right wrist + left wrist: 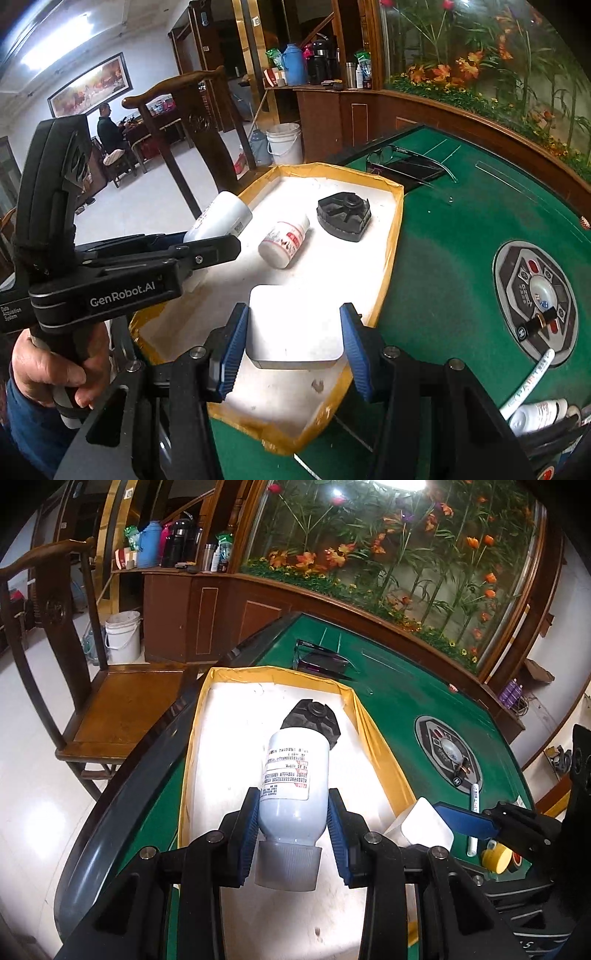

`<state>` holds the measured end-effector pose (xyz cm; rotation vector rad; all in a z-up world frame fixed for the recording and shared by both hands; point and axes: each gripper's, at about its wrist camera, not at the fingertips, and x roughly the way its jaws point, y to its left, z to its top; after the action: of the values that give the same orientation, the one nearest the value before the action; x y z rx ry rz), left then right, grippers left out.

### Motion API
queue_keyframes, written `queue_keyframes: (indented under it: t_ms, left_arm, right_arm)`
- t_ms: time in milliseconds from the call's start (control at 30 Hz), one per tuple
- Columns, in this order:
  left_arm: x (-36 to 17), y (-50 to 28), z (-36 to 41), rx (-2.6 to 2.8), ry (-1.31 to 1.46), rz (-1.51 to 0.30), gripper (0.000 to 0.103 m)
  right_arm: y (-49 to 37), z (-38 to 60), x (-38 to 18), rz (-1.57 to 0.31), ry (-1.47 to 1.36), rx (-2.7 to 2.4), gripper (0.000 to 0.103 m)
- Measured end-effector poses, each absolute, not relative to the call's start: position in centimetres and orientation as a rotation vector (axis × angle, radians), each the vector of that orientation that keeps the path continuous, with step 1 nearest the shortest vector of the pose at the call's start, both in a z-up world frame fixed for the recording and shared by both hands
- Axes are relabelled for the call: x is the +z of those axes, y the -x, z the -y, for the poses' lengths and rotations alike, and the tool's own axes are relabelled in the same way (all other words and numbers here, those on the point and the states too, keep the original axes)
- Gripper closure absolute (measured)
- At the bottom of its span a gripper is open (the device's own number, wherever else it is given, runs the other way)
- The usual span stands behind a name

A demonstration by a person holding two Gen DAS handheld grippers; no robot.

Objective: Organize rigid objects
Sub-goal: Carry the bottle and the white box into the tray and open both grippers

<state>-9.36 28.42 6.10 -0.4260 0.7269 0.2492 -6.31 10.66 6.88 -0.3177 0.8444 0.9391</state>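
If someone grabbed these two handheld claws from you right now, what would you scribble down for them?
Left gripper: shut on a white bottle, held over the tray.
Right gripper: shut on a flat white box, also over the tray.
Already in the tray: small pill bottle on its side, black part.
Left: set both held things down; glasses, pen, tape rolls lie on the green table.
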Motion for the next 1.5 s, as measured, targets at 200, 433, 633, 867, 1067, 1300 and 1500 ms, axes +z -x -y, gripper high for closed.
queue_keyframes:
  t_ms: [200,433,633,867,1067,1300,1500]
  left_arm:
    - [6.0,7.3,-30.1,0.246,0.405,-0.779,0.066]
    - [4.8,3.8,-31.2,0.267,0.347,-0.871,0.066]
    - [3.8,2.2,-33.2,0.295,0.393,-0.901,0.066]
    - [3.1,0.5,-34.0,0.312,0.416,-0.941,0.066]
    - [2.7,-0.1,-33.6,0.336,0.396,-0.953,0.066]
    - [3.3,0.2,-33.8,0.333,0.418,-0.932,0.049]
    - [4.8,1.4,-33.4,0.326,0.425,-0.900,0.046]
  right_arm:
    - [4.4,-12.3,6.2,-0.863,0.336,0.888,0.054]
    - [2.5,-14.1,5.3,-0.885,0.364,0.849,0.054]
    - [1.5,-15.5,4.3,-0.912,0.393,0.848,0.054]
    - [1.0,-16.6,2.6,-0.928,0.443,0.819,0.054]
    - [1.1,-17.0,2.4,-0.933,0.457,0.838,0.054]
    - [1.4,-16.8,2.7,-0.926,0.463,0.858,0.043]
    - [1.3,-15.1,4.5,-0.894,0.395,0.864,0.042]
